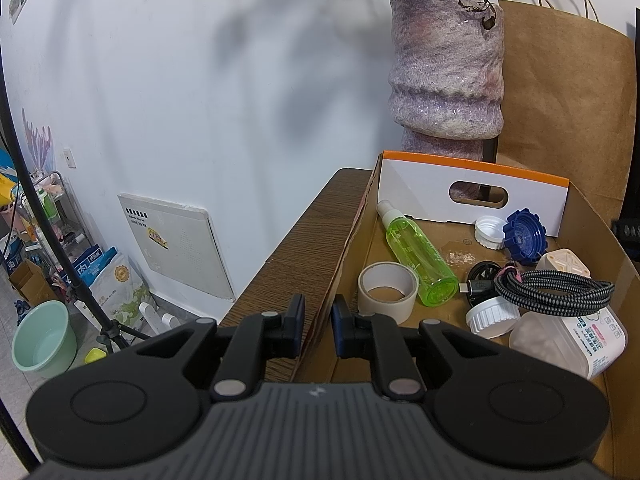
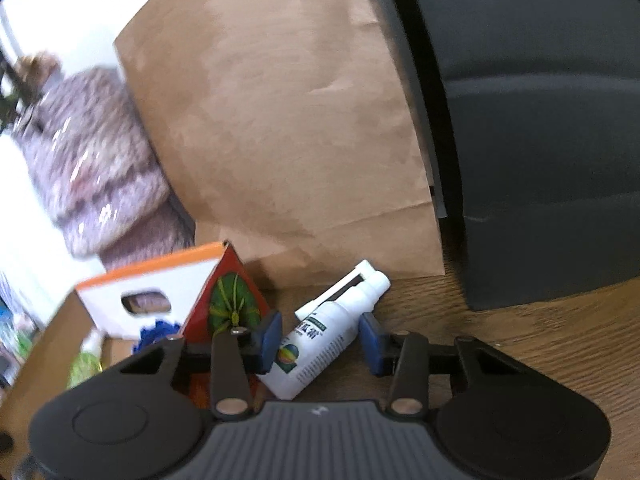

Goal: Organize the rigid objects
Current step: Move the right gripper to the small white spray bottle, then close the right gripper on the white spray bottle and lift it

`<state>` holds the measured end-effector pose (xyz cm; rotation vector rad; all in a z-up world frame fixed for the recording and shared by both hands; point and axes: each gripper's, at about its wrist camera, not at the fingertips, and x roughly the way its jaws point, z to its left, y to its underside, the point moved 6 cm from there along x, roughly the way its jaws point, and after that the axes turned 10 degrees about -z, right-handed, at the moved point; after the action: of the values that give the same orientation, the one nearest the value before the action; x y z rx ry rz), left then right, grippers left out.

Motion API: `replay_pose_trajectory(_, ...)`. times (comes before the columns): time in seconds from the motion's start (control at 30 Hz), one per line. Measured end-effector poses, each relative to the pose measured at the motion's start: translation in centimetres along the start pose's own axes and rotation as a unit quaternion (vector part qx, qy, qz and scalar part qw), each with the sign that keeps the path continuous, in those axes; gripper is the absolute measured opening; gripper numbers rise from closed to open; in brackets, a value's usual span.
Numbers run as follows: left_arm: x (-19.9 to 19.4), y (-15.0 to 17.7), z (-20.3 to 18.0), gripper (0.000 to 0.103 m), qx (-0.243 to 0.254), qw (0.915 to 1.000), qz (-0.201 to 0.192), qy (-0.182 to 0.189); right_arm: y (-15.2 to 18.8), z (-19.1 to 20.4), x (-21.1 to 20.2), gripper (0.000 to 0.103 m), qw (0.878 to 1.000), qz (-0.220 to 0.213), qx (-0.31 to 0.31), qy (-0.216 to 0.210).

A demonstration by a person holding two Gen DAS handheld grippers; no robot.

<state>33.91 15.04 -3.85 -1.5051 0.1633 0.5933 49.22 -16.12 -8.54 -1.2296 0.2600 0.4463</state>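
Between the blue pads of your right gripper [image 2: 320,340] lies a small white spray bottle [image 2: 320,344] on the wooden table [image 2: 520,340], just beside the outer wall of the cardboard box [image 2: 48,344]. The jaws stand apart around the bottle; I cannot tell if a pad already touches it, but they are not clamped on it. So I judge you are at the step of picking up this bottle, which is not yet in the box with the other things. The next move calls for closing on the body of the bottle, not on its thin nozzle, then lifting it over the box wall; the bottle lies at an angle to the pads, so it may turn when you squeeze. Your left gripper [image 1: 318,330] is slightly apart and holds nothing; it sits astride the near wall of the box [image 1: 600,232], one pad on each side, but I cannot tell if it touches it. Only the left view shows what is inside the box: a green bottle [image 1: 420,264], a roll of tape [image 1: 388,288], a blue cap [image 1: 524,238], a coiled cable [image 1: 556,290] and a white jar [image 1: 568,336]. Only the right view shows the white spray bottle; the brown paper bag [image 2: 280,120] behind it is in both.
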Motion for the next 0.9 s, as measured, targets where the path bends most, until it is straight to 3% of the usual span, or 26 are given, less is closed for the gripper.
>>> replay_pose_trajectory(0.13, 0.0, 0.0, 0.0, 0.015, -0.001, 1.0, 0.0, 0.001, 0.7, 0.9, -2.2, 0.036, 0.994, 0.006, -0.102, 0.035)
replay_pose_trajectory(0.53, 0.0, 0.0, -0.1, 0.015, -0.001, 1.0, 0.0, 0.0, 3.2, 0.5, -9.4, 0.032, 0.977, 0.033, -0.211, 0.015)
replay_pose_trajectory(0.9, 0.0, 0.0, 0.0, 0.015, -0.001, 1.0, 0.001, 0.001, 5.4, 0.5, -11.2, 0.031, 0.971, 0.034, -0.233, 0.033)
